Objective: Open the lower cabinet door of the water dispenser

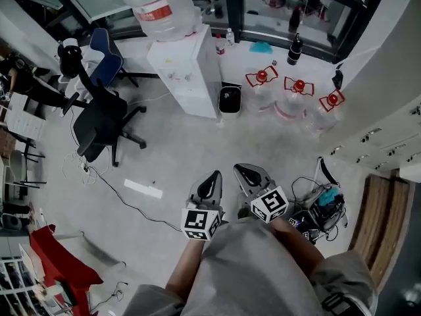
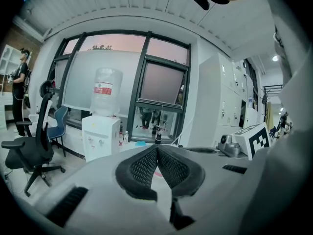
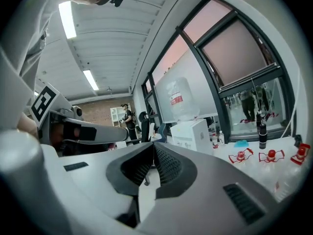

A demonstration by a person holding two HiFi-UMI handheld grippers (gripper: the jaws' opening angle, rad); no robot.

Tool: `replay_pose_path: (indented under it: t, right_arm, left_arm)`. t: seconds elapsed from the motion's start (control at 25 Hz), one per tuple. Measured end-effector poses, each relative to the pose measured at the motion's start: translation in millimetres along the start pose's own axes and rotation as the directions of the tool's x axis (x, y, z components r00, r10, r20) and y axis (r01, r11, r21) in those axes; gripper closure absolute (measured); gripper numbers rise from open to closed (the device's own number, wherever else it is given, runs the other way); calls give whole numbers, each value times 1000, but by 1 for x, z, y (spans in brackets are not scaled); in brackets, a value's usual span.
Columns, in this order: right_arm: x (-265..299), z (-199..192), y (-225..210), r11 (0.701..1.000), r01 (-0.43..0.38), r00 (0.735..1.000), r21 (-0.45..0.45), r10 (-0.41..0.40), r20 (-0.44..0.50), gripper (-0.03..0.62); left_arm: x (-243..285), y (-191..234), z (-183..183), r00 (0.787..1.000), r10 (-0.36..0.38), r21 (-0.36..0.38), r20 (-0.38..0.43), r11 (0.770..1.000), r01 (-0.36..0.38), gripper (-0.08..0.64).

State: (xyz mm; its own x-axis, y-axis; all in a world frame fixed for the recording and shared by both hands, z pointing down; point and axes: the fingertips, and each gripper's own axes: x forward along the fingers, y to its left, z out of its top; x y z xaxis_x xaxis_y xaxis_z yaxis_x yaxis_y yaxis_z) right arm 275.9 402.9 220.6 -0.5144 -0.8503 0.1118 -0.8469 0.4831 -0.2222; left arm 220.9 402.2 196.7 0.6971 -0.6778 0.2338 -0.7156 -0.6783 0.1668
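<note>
A: Head view, count?

B: One water dispenser (image 1: pixel 187 71), white, by the window wall, well ahead across the floor. One bottle (image 1: pixel 158 5) on top. One black bin (image 1: pixel 229 100) just beside it. Three jugs with red handles on the floor to the right. One black office chair (image 1: pixel 99 120), one blue chair (image 1: pixel 105 54).

A: Hands?

B: Left gripper (image 1: pixel 212 180) and right gripper (image 1: pixel 247 173) side by side, held out in front of the body, both aimed toward the dispenser, well apart from it.

A: Left gripper view?

B: Jaws pressed together, nothing between them. Past the left gripper (image 2: pixel 157 148), the dispenser (image 2: pixel 100 138) stands left of centre. Its lower cabinet door (image 2: pixel 98 153) looks shut. The black chair (image 2: pixel 34 146) is further left.

A: Right gripper view?

B: Jaws of the right gripper (image 3: pixel 152 146) are also closed, empty. Dispenser (image 3: pixel 190 133) sits just right of the tips, far off. The left gripper (image 3: pixel 83 131) shows alongside, pointing roughly level.
</note>
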Motion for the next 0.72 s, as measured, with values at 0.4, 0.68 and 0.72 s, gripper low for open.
replay_pose_path:
  t: [0.4, 0.68, 0.72]
  right_arm:
    - [56, -16, -47, 995, -65, 996, 80, 70, -59, 580]
    - [119, -30, -71, 995, -51, 992, 82, 60, -113, 580]
    - [129, -31, -75, 996, -44, 991, 83, 54, -122, 580]
  left_arm:
    - [55, 49, 9, 995, 89, 8, -40, 996, -89, 552]
    - [78, 122, 6, 990, 134, -21, -44, 991, -135, 552]
    - [82, 132, 6, 989, 138, -28, -45, 990, -139, 552]
